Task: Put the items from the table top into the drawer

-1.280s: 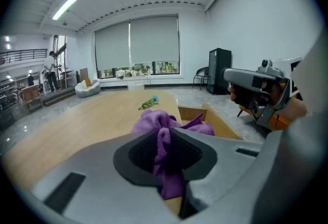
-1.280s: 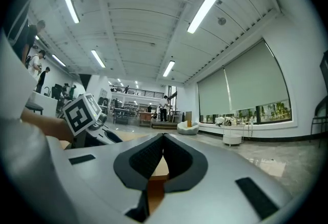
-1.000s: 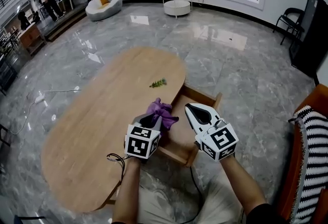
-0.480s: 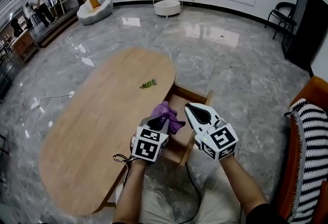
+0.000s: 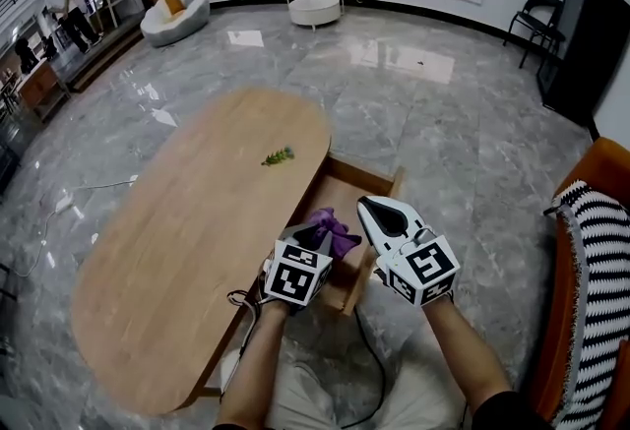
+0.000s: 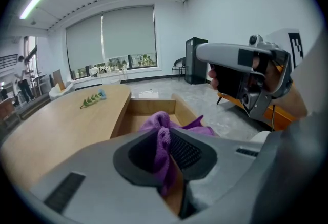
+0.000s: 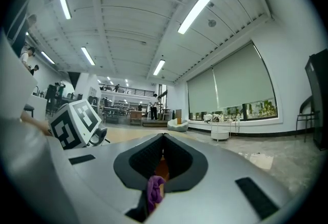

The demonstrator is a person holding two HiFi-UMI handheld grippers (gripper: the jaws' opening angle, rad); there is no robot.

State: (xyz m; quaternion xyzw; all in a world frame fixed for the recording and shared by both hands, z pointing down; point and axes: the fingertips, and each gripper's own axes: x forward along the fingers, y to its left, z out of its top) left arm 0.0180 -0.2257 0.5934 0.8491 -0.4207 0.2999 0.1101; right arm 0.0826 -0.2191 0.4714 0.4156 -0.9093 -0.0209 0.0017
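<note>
well, the left gripper (image 5: 313, 239) is pinching a purple cloth (image 5: 331, 224): in the left gripper view its jaws are closed on a fold of the fabric, and the rest bunches up just past the tips. the cloth hangs over the near end of the open drawer (image 5: 382, 180), which sticks out from the right side of the oval wooden counter (image 5: 177, 251); whether the cloth touches the drawer floor i cannot tell. the drawer's light wooden floor shows bare beyond the cloth. the right gripper (image 5: 378, 211) sits just beside the left one, above the drawer's near right corner, with its jaws pressed together. its own view shows a sliver of purple low in the slit behind the jaws, and i cannot tell if that is the cloth seen past them. a small green sprig (image 5: 278, 156) lies on the counter near the edge by the drawer, well apart from both grippers.
</note>
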